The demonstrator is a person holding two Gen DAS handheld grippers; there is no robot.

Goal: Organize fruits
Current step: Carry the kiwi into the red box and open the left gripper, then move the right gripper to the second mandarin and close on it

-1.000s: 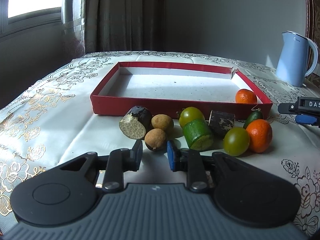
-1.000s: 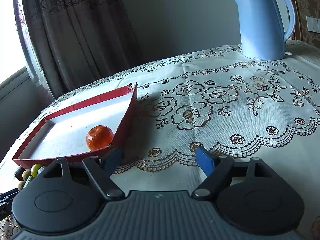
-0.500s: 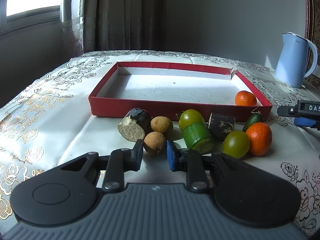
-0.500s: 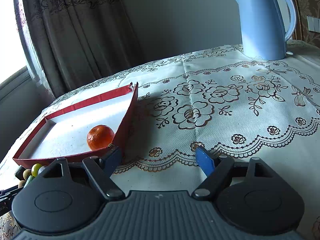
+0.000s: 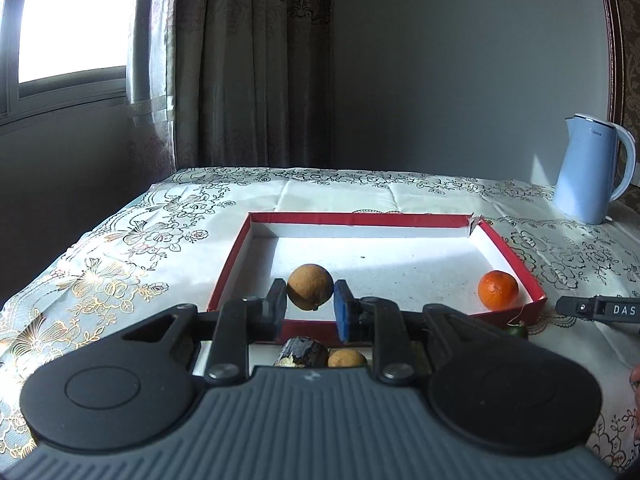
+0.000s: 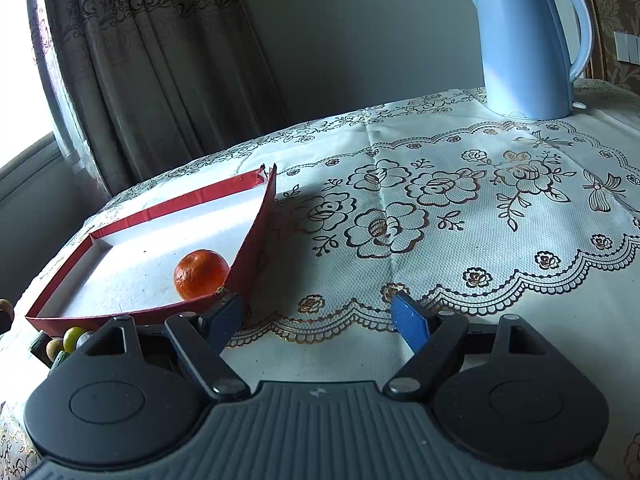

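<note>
My left gripper is shut on a small round brown fruit and holds it in the air above the near wall of the red tray. One orange mandarin lies inside the tray at its right near corner. Below the gripper a dark sugarcane piece and another brown fruit lie on the cloth. My right gripper stands open over the tablecloth, right of the tray, with nothing between its fingers. The mandarin shows there too.
A light blue kettle stands at the table's far right. A green fruit peeks out by the tray's right near corner. Several more fruits sit in front of the tray. Curtains and a window lie beyond the table.
My left gripper has closed on the brown fruit and lifted it off the cloth to above the tray's near wall. The right gripper has stayed still and open.
</note>
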